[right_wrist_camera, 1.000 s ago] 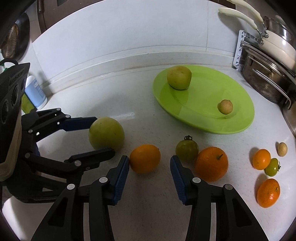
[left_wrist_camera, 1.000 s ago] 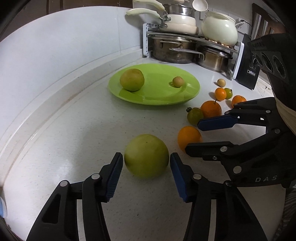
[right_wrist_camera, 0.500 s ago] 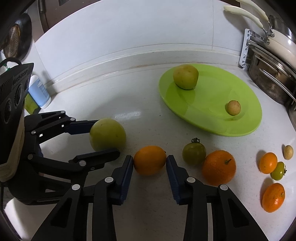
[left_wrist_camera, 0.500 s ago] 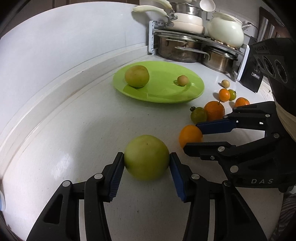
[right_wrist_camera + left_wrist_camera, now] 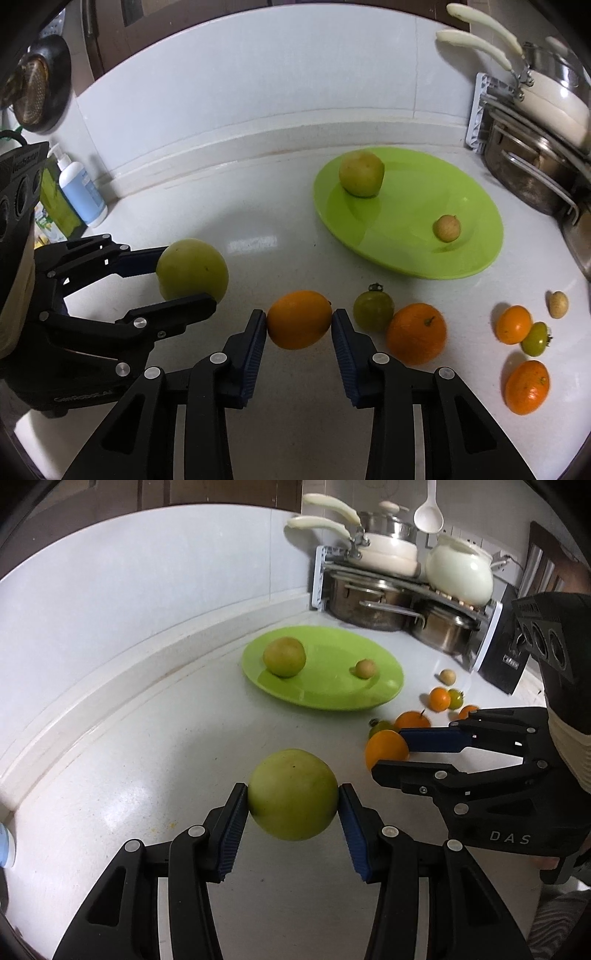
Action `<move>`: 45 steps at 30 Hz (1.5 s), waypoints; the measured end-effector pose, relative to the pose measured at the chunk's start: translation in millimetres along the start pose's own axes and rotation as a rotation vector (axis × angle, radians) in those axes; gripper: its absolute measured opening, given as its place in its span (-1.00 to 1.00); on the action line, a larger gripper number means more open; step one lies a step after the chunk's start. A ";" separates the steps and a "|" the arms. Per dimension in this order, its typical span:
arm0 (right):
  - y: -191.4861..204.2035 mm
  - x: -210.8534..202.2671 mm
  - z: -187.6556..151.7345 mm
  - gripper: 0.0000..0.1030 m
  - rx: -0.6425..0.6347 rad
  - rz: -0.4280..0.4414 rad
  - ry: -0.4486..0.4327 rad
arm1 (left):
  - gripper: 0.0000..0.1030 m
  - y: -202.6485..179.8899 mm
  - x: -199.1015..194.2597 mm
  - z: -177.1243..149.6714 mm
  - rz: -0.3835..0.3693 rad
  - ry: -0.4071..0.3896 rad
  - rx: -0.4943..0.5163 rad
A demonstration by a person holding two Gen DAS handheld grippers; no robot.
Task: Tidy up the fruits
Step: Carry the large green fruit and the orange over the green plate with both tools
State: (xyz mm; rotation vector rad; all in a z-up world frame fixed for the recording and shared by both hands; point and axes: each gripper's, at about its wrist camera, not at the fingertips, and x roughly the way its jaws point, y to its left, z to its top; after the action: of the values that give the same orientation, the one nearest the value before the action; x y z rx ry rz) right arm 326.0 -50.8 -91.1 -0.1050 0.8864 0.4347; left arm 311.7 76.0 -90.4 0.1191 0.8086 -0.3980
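My left gripper (image 5: 291, 791) is shut on a large green fruit (image 5: 293, 801) and holds it just above the white counter. It also shows at the left of the right wrist view, where the left gripper (image 5: 183, 278) holds the green fruit (image 5: 192, 267). My right gripper (image 5: 299, 318) is shut on an orange (image 5: 299, 325), both blue pads pressing its sides low over the counter. In the left wrist view the right gripper (image 5: 389, 751) and the orange (image 5: 384, 746) are to the right. Behind them, a green plate (image 5: 332, 698) (image 5: 406, 254) holds a big yellow-green fruit (image 5: 284, 656) and a small one (image 5: 365, 668).
Loose on the counter to the right lie a green tomato (image 5: 373, 308), a large orange (image 5: 416, 333) and several smaller fruits (image 5: 513, 325). A rack of pots (image 5: 388, 602) stands at the back right. A soap bottle (image 5: 79, 192) stands by the wall on the left.
The left jaws closed on the green fruit and raised it off the counter. The right jaws closed from either side onto the orange.
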 end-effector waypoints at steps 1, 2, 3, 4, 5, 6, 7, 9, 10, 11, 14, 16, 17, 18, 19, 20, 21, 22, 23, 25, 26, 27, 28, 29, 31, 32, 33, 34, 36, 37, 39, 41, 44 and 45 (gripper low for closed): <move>-0.5 -3.4 0.3 -0.27 0.002 0.000 -0.006 | -0.05 -1.2 -2.0 0.6 -0.002 -0.005 -0.002; -1.0 -6.8 0.5 -0.27 0.004 -0.002 -0.014 | -0.05 -3.5 -5.5 1.8 -0.001 -0.015 -0.006; -1.5 -11.8 0.9 -0.27 0.008 -0.003 -0.024 | -0.05 -5.6 -8.1 2.8 0.000 -0.021 -0.011; -1.8 -15.1 1.0 -0.27 0.010 -0.004 -0.030 | -0.05 -7.5 -9.4 3.8 -0.001 -0.024 -0.014; -2.9 -19.1 0.6 -0.27 0.014 -0.007 -0.038 | -0.05 -9.4 -11.9 4.9 -0.003 -0.031 -0.019; -3.7 -23.9 0.5 -0.27 0.018 -0.011 -0.047 | -0.05 -12.2 -15.3 6.4 0.001 -0.038 -0.022; -4.2 -27.2 0.4 -0.27 0.019 -0.014 -0.054 | -0.05 -13.6 -17.1 7.2 0.002 -0.042 -0.022; -6.1 -35.4 0.3 -0.27 0.025 -0.023 -0.069 | -0.05 -19.4 -21.8 10.3 0.007 -0.052 -0.022; -8.3 -39.6 0.5 -0.27 0.029 -0.026 -0.077 | -0.05 -22.4 -24.4 11.8 0.008 -0.059 -0.020; -9.3 -43.6 0.1 -0.27 0.033 -0.029 -0.084 | -0.05 -24.4 -26.6 12.9 0.010 -0.064 -0.020; -15.2 -54.7 -0.1 -0.27 0.047 -0.037 -0.104 | -0.05 -32.8 -33.5 18.5 0.011 -0.087 -0.020; -19.8 -61.5 -0.3 -0.27 0.054 -0.043 -0.119 | -0.05 -38.1 -37.3 22.7 0.010 -0.100 -0.023; -21.7 -64.7 -0.5 -0.27 0.057 -0.046 -0.126 | -0.05 -41.2 -39.7 25.3 0.012 -0.108 -0.025; -24.2 -68.2 -0.4 -0.27 0.060 -0.048 -0.133 | -0.05 -43.3 -41.4 26.6 0.014 -0.113 -0.025; -26.2 -70.8 0.0 -0.27 0.063 -0.050 -0.139 | -0.05 -44.9 -42.7 28.2 0.014 -0.117 -0.024; -28.2 -73.1 0.3 -0.27 0.065 -0.052 -0.144 | -0.05 -47.3 -44.0 31.2 0.013 -0.122 -0.027; -30.3 -76.9 0.6 -0.27 0.067 -0.056 -0.150 | -0.05 -48.6 -45.0 33.1 0.011 -0.126 -0.028; -32.1 -79.3 1.0 -0.27 0.068 -0.059 -0.155 | -0.05 -50.9 -46.1 36.1 0.010 -0.132 -0.028; -34.5 -81.8 1.8 -0.27 0.072 -0.063 -0.161 | -0.06 -52.3 -46.9 37.6 0.009 -0.136 -0.029; -38.1 -85.5 3.4 -0.27 0.077 -0.065 -0.167 | -0.05 -56.7 -48.6 43.5 0.004 -0.149 -0.028; -40.3 -87.3 4.7 -0.27 0.079 -0.067 -0.172 | -0.05 -58.5 -49.1 46.6 0.002 -0.153 -0.027; -42.6 -89.0 6.4 -0.27 0.080 -0.070 -0.175 | -0.05 -60.5 -49.3 49.3 0.002 -0.156 -0.028; -45.0 -90.4 8.5 -0.27 0.082 -0.072 -0.178 | -0.05 -61.9 -49.1 52.3 0.000 -0.159 -0.029; -47.3 -91.7 10.4 -0.27 0.085 -0.072 -0.183 | -0.05 -63.0 -48.9 53.7 -0.001 -0.160 -0.030; -52.6 -94.6 14.9 -0.27 0.084 -0.076 -0.192 | -0.06 -65.6 -47.1 60.0 0.004 -0.162 -0.031; -54.9 -95.8 17.6 -0.27 0.083 -0.079 -0.196 | -0.06 -66.9 -45.8 64.1 0.006 -0.164 -0.030; -57.2 -96.7 20.6 -0.27 0.083 -0.081 -0.201 | -0.05 -66.9 -44.4 67.6 0.006 -0.163 -0.032; -59.7 -97.8 23.9 -0.27 0.084 -0.081 -0.202 | -0.05 -66.6 -43.6 69.5 0.005 -0.162 -0.033; -64.2 -99.4 29.9 -0.27 0.083 -0.085 -0.210 | -0.06 -66.0 -40.3 76.3 0.005 -0.161 -0.038; -66.5 -99.8 33.5 -0.27 0.079 -0.089 -0.213 | -0.05 -66.2 -37.8 80.5 0.009 -0.162 -0.036; -70.4 -100.3 40.9 -0.27 0.068 -0.103 -0.223 | -0.05 -65.9 -33.7 86.6 0.014 -0.166 -0.032; -74.0 -99.8 48.2 -0.27 0.059 -0.115 -0.227 | -0.05 -66.0 -28.4 93.1 0.022 -0.164 -0.029; -80.5 -96.3 60.0 -0.27 0.059 -0.125 -0.224 | -0.05 -63.6 -19.4 103.8 0.025 -0.158 -0.032; -82.7 -94.2 64.0 -0.27 0.057 -0.128 -0.222 | -0.05 -62.2 -14.8 108.6 0.020 -0.153 -0.037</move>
State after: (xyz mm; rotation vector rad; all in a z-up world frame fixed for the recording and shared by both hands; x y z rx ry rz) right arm 354.4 -139.4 14.5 -0.0591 0.6693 0.2944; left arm 352.0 -4.3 -2.0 0.0613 0.6635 -0.3688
